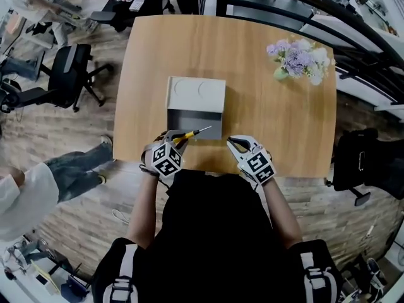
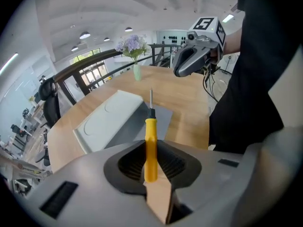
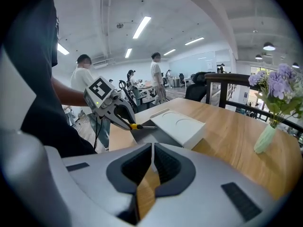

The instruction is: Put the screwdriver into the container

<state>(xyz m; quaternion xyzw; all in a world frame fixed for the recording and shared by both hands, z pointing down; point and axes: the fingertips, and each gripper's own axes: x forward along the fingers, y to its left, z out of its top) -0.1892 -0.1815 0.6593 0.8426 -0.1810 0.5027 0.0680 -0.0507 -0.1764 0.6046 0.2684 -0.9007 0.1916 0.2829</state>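
A screwdriver with a yellow handle (image 2: 150, 145) and a thin metal shaft is clamped in my left gripper (image 2: 151, 167), which is shut on the handle. Its tip points over the near edge of the open grey container (image 1: 194, 124). The same screwdriver (image 1: 188, 135) shows in the head view at the container's front left corner. The container's white lid (image 1: 196, 94) lies folded back beyond it. My right gripper (image 1: 242, 145) hovers near the table's front edge, right of the container, its jaws shut with nothing between them. In the right gripper view the left gripper (image 3: 124, 119) holds the screwdriver (image 3: 140, 126).
A small vase of lilac flowers (image 1: 298, 59) stands at the table's far right. The wooden table (image 1: 271, 125) is bare around the container. Office chairs (image 1: 72, 74) and a person's legs (image 1: 76, 169) are on the left floor. A dark railing (image 1: 315, 11) runs behind.
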